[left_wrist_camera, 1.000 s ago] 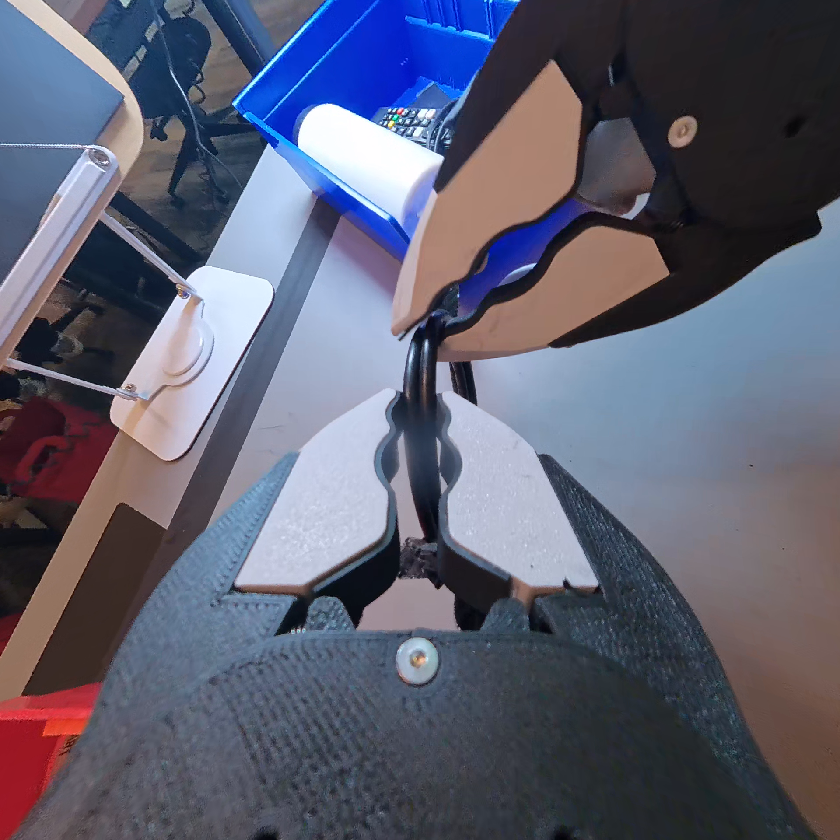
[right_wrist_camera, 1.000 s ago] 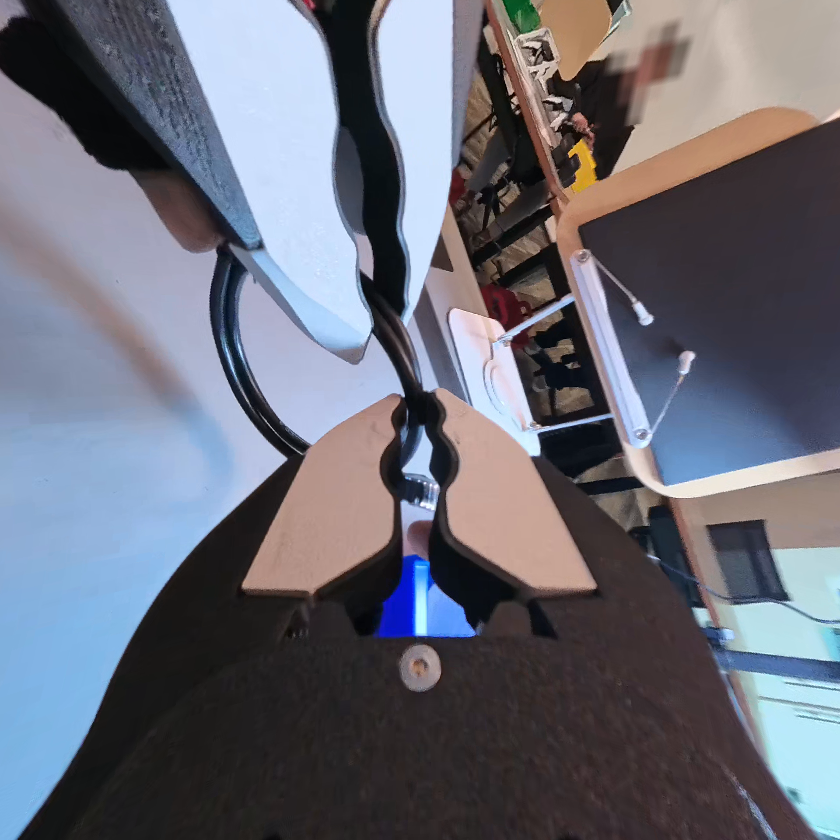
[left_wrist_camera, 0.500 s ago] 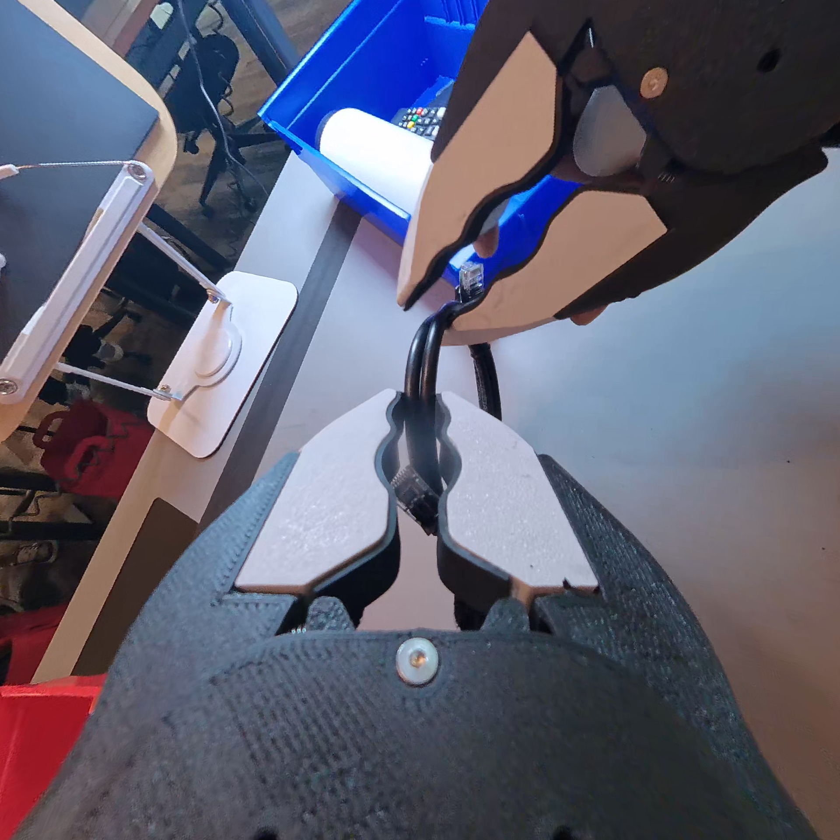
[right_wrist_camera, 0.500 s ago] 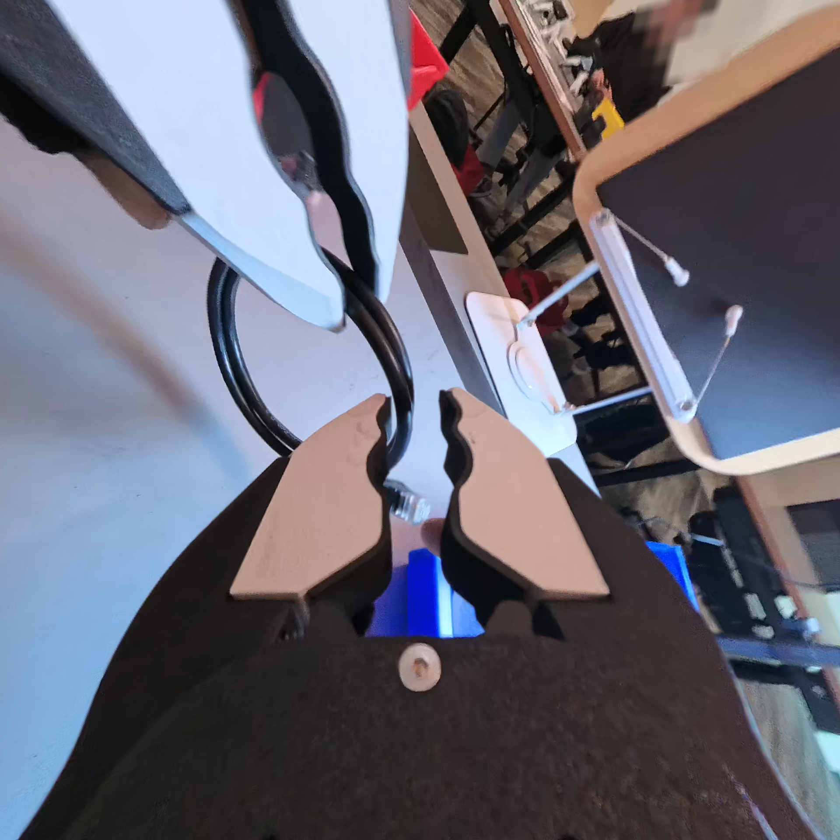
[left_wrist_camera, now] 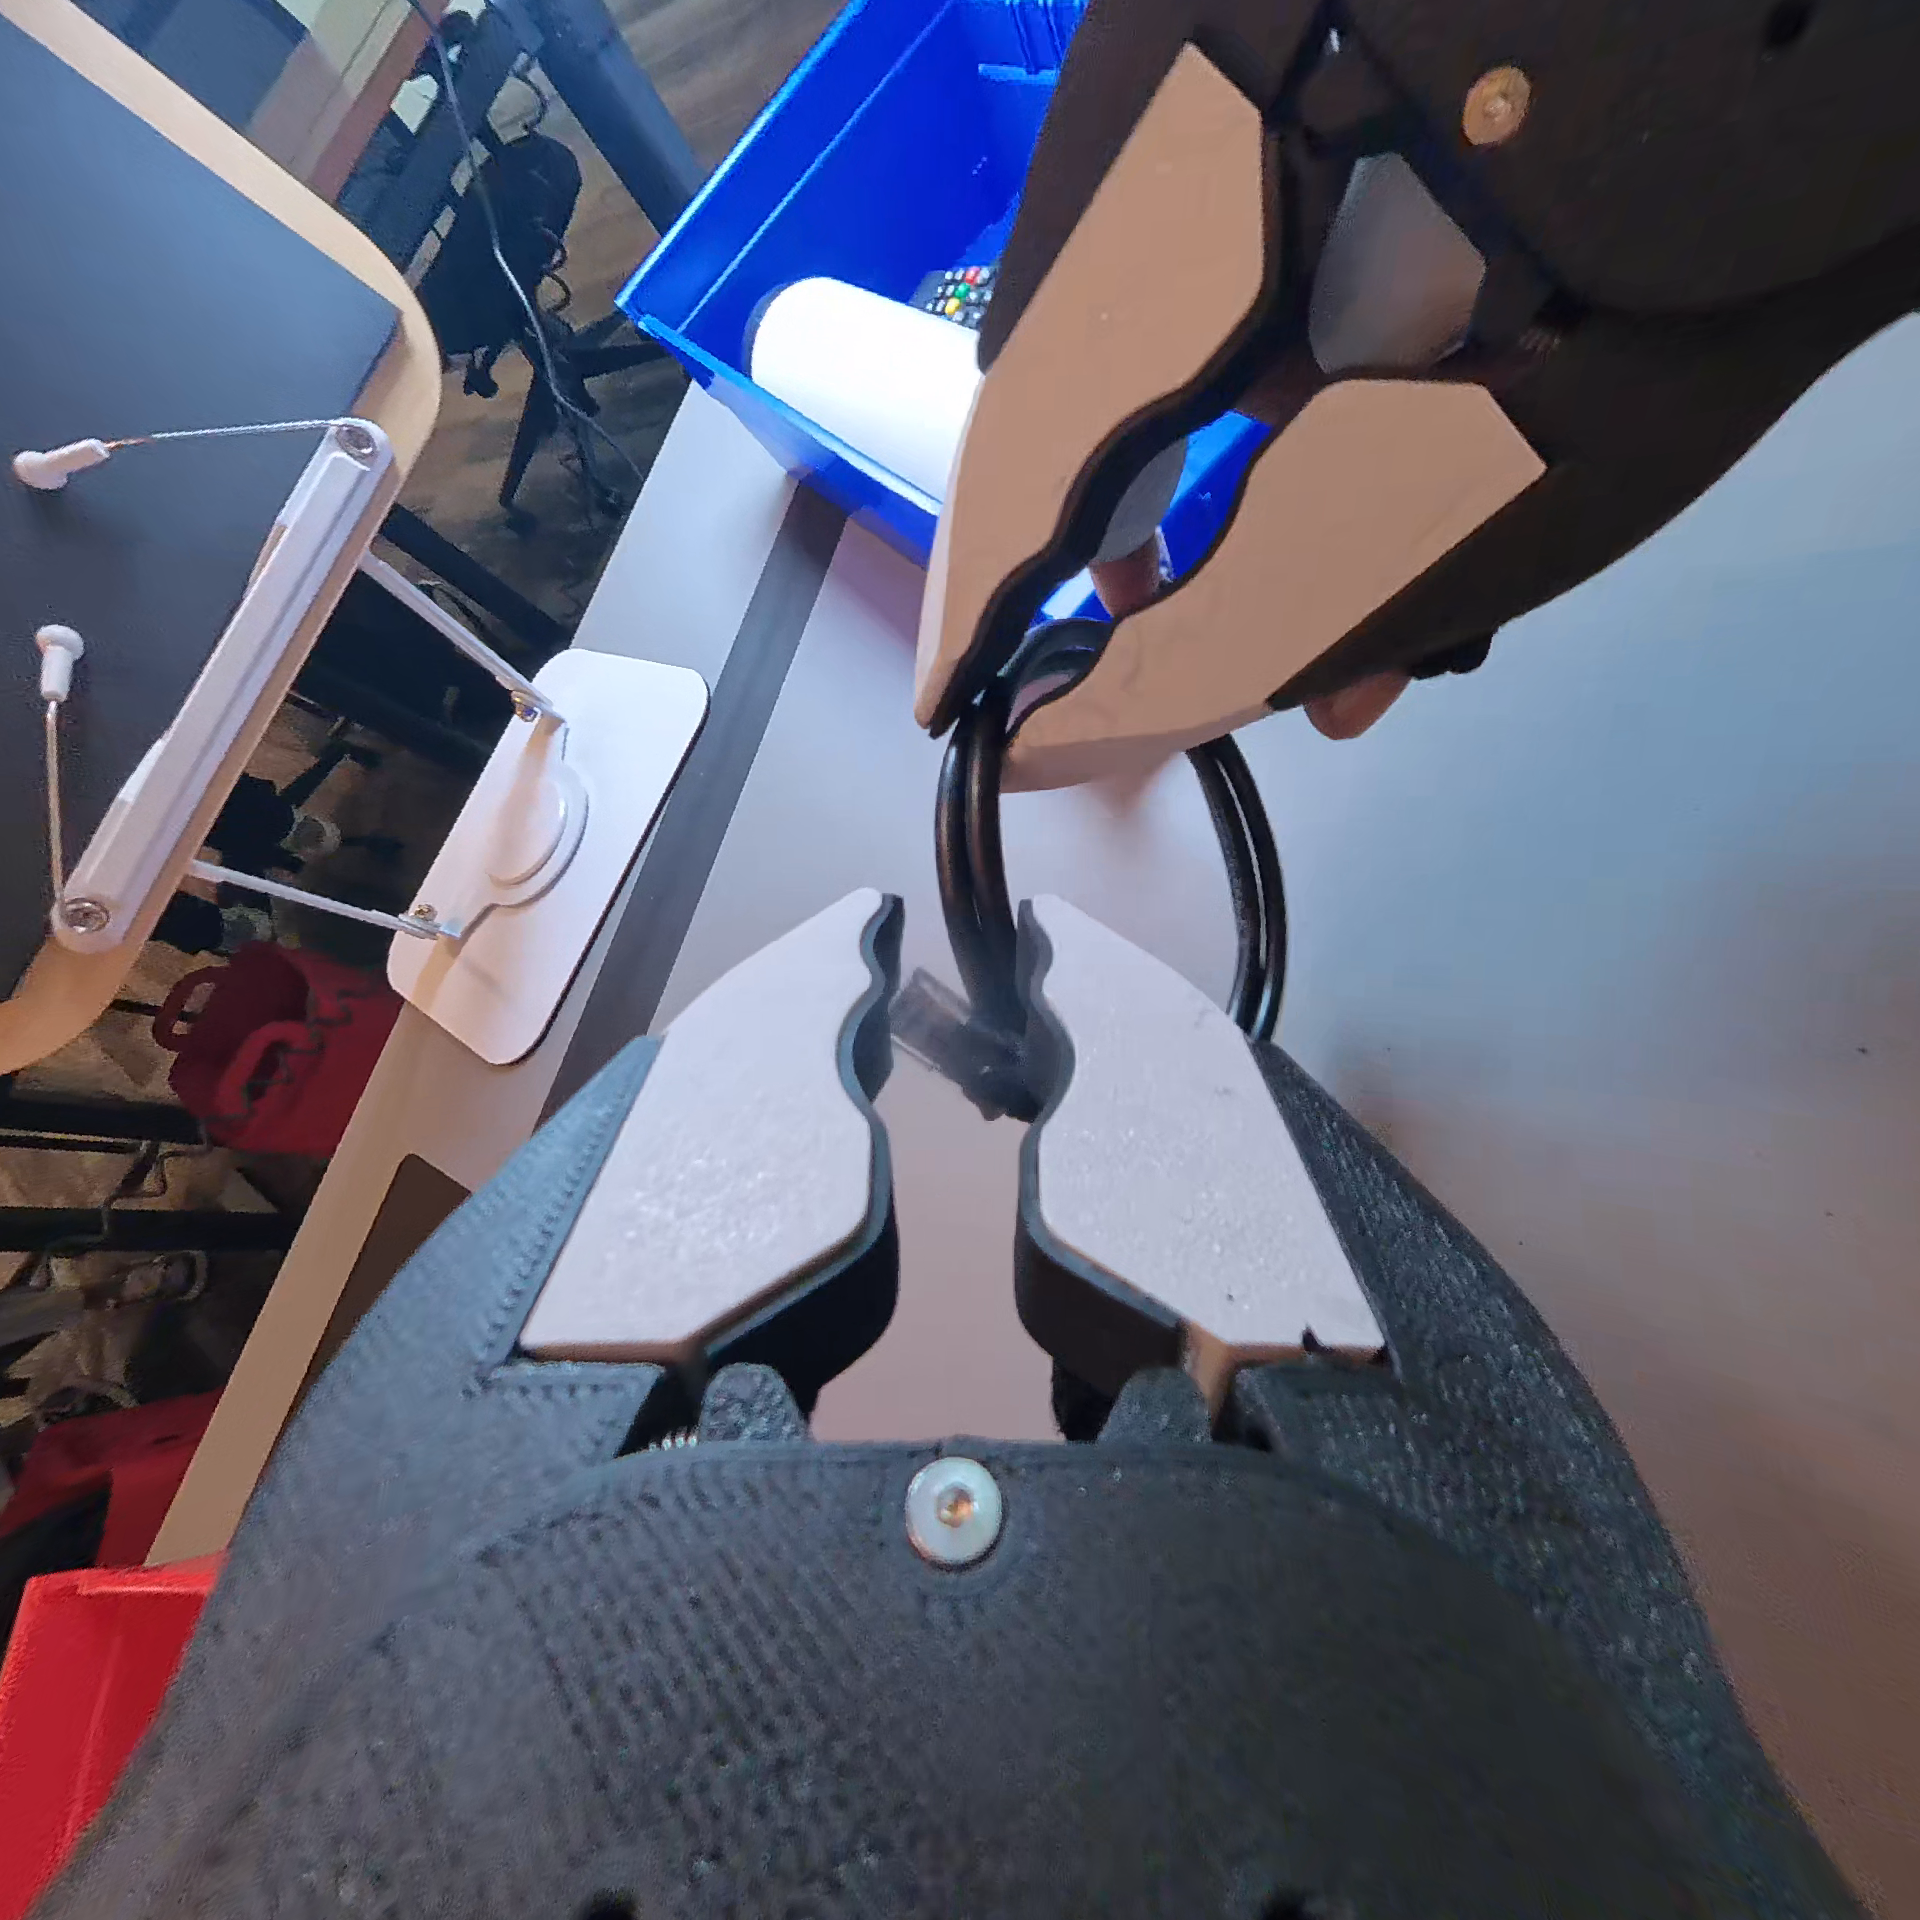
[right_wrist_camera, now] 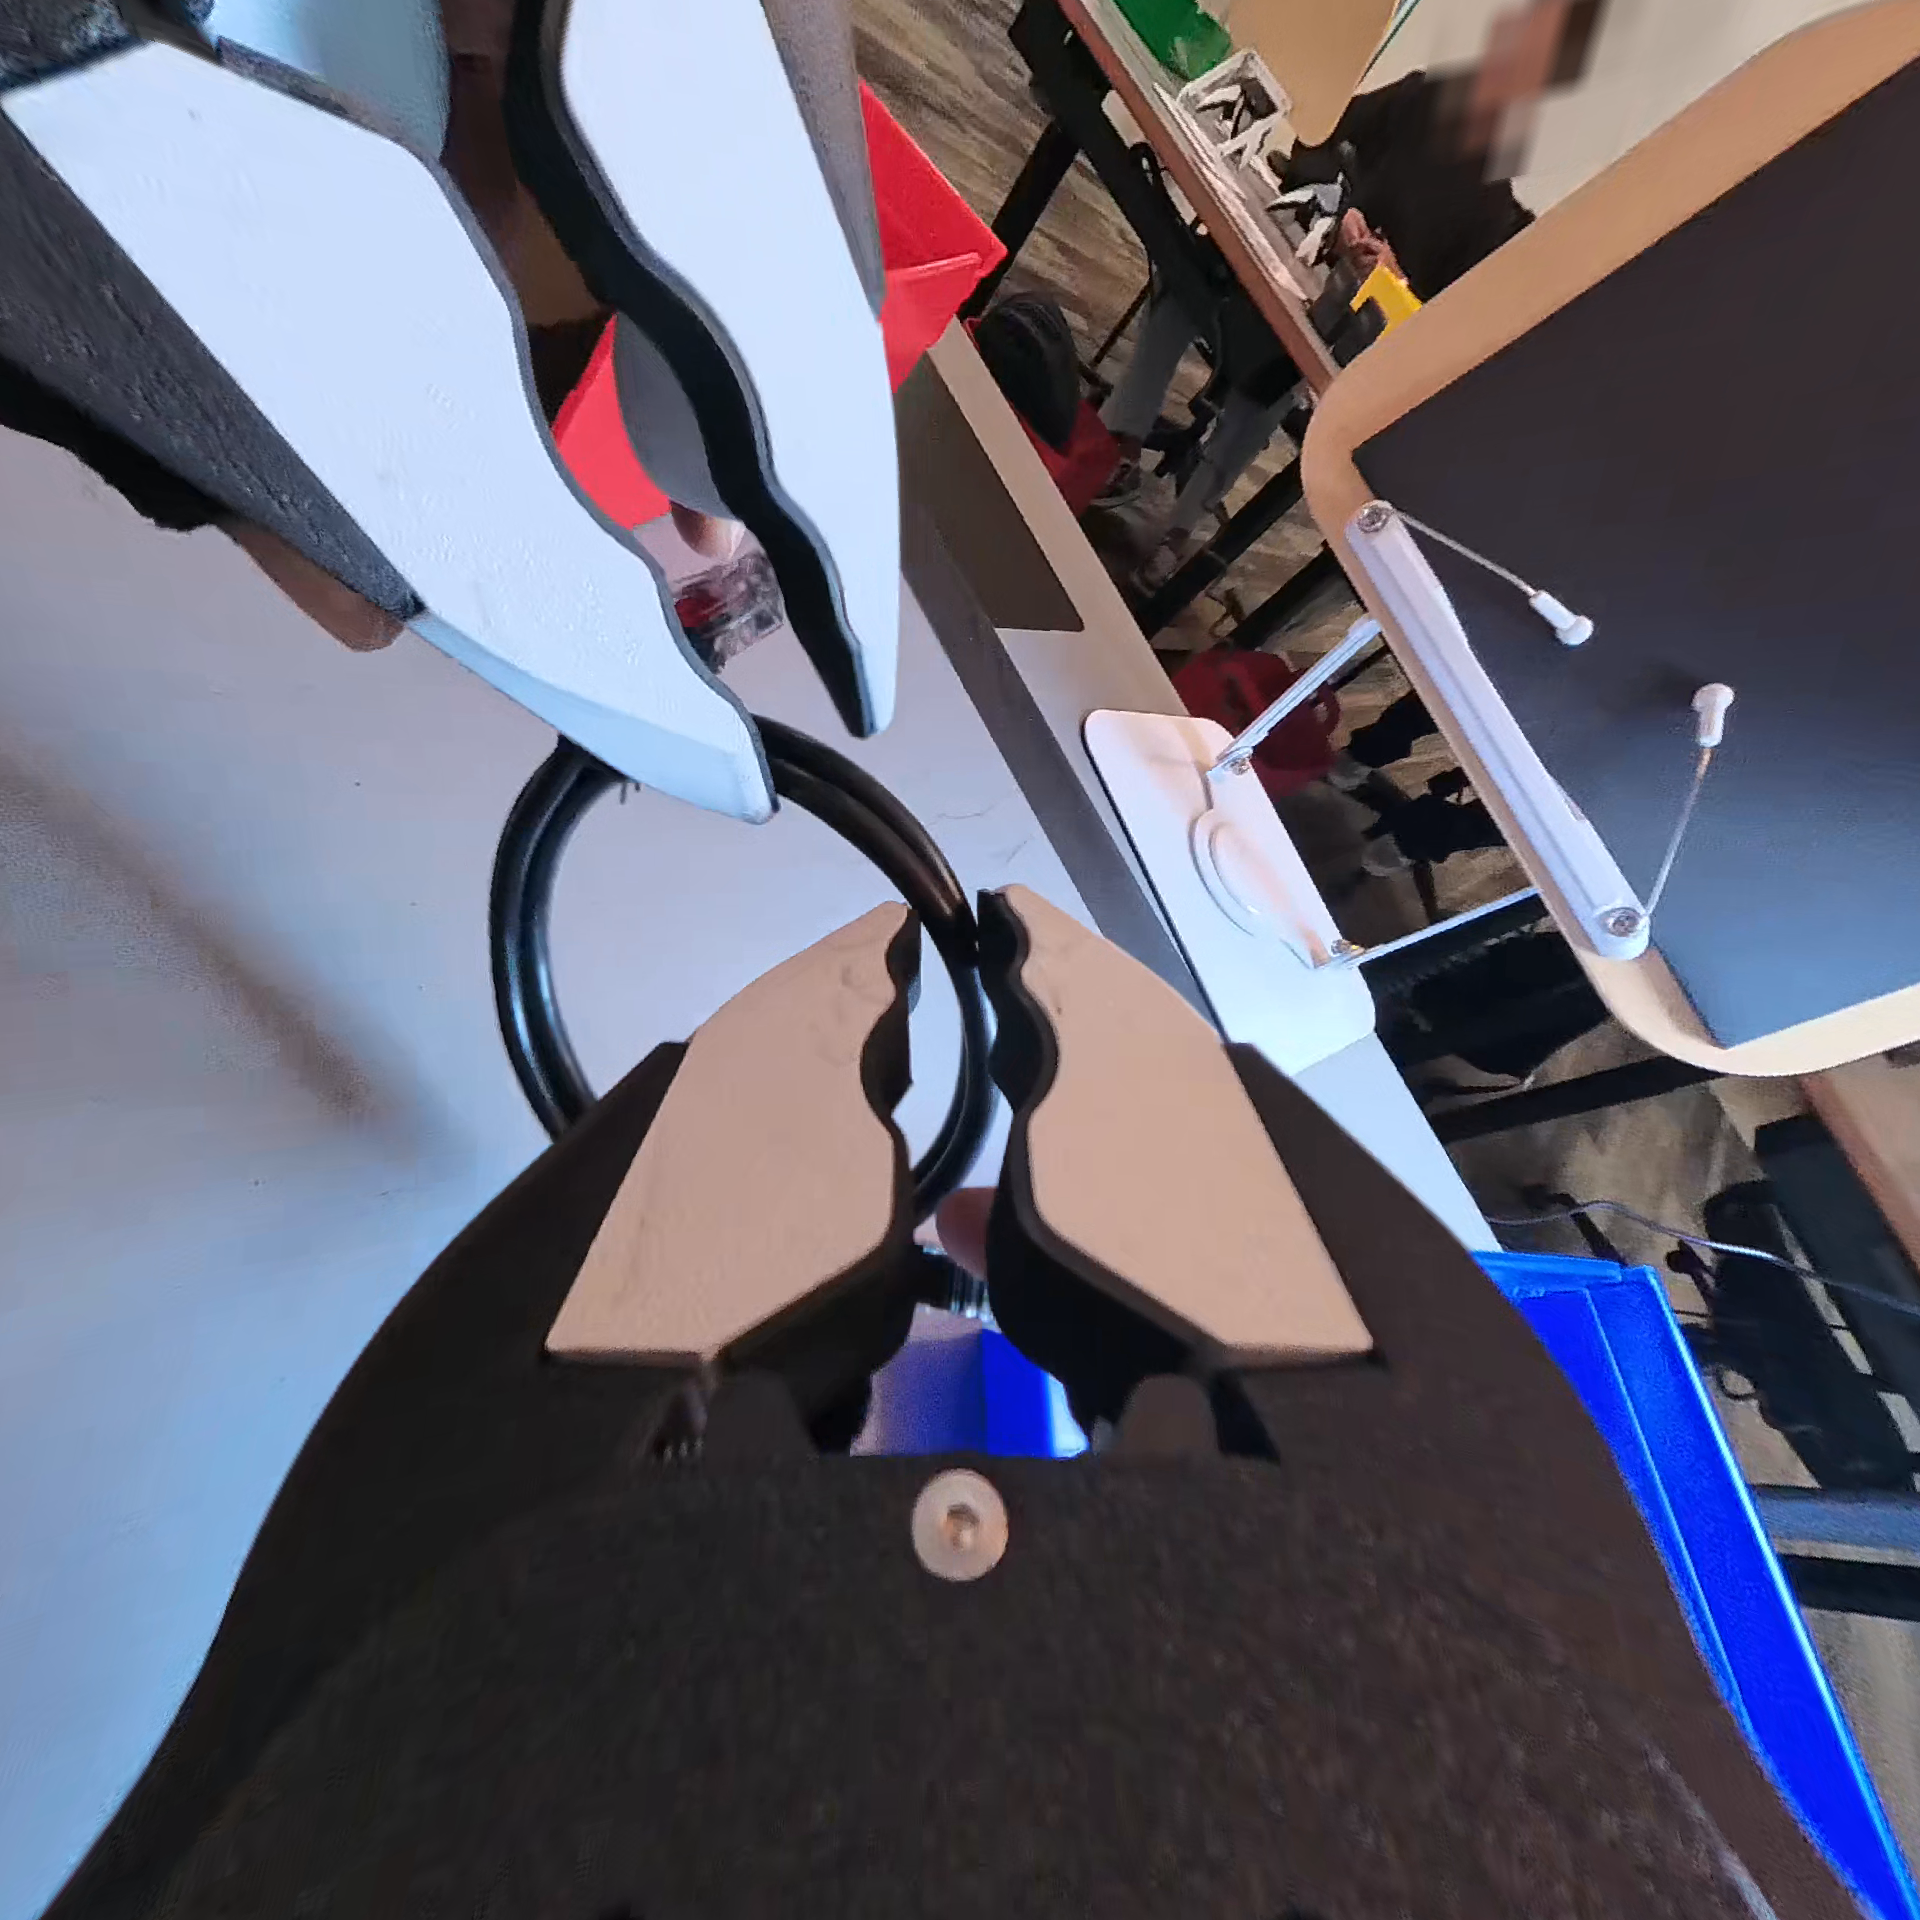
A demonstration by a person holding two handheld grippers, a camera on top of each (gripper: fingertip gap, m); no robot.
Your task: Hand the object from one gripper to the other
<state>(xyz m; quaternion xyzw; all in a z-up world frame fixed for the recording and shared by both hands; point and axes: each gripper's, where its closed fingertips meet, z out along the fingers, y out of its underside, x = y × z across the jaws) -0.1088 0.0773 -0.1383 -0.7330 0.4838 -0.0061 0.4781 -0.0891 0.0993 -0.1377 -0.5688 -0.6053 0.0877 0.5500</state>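
A coiled black cable (left_wrist_camera: 961, 831) with a clear plug (left_wrist_camera: 925, 1023) hangs above the grey table (left_wrist_camera: 1558, 935). My left gripper (left_wrist_camera: 956, 914), with white pads, is open; the cable and plug sit in the gap, resting against its right finger. My right gripper (left_wrist_camera: 982, 727), with tan pads, comes in from above and pinches the top of the coil at its tips. In the right wrist view my right gripper (right_wrist_camera: 948, 904) is shut on the cable (right_wrist_camera: 520, 935), and the left gripper (right_wrist_camera: 816, 764) stands open above it with the plug (right_wrist_camera: 727, 613) between its fingers.
A blue bin (left_wrist_camera: 831, 208) at the table's far edge holds a white roll (left_wrist_camera: 862, 364) and a remote control (left_wrist_camera: 956, 291). A white stand base (left_wrist_camera: 551, 852) sits at the left edge. A red bin (left_wrist_camera: 62, 1714) is near left. A dark board (left_wrist_camera: 156, 312) stands beyond.
One second ago both grippers were shut on the cable. Half a second ago the right was open and the left shut. Now the right has shut on the coil and the left has opened.
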